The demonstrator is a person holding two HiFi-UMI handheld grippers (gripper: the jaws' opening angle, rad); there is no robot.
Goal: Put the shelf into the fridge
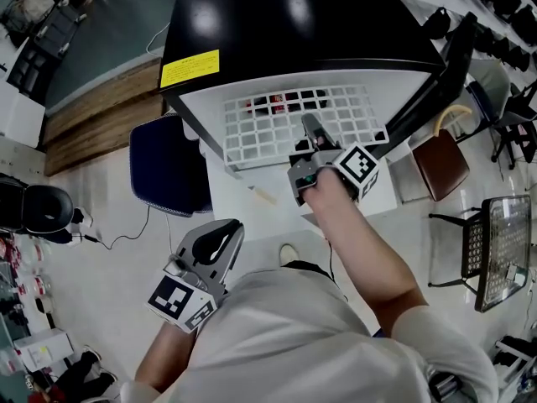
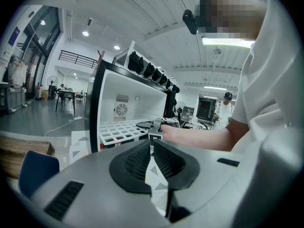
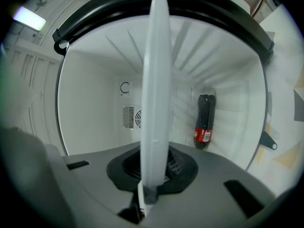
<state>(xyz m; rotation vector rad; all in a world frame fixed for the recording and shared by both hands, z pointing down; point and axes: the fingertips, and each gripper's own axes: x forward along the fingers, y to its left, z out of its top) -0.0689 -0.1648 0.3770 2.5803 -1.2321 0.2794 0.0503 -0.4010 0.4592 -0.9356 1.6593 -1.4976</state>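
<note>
While clamped by the right gripper (image 1: 310, 133) on its near edge, partly inside the fridge (image 1: 294, 23), treat the shelf (image 1: 260, 124) as light, stiff, probably slippery. Hold the solid rim, keep level; leave the left gripper (image 1: 220, 240), closed and empty, near left.

Left gripper (image 2: 152, 144): foreground, below the fridge (image 2: 92, 108). Its jaws are pressed together, with nothing between them.

Fridge: door side open toward the camera, black frame, white interior. A round vent (image 2: 121, 109) is set in the fridge's rear wall.

Shelf (image 2: 118, 132): white grid, lying flat, partly inside the fridge with its front portion projecting from the opening.

Right gripper (image 2: 156, 125): at the shelf's projecting edge, in front of the fridge. A bare forearm (image 2: 199, 137) extends from it, to the right of the fridge.

Blue chair (image 2: 35, 170): lower left of the fridge.

Row of dark objects (image 2: 147, 68): along the fridge's top edge.

A person (image 2: 225, 110) stands far behind the fridge, to its right.
</note>
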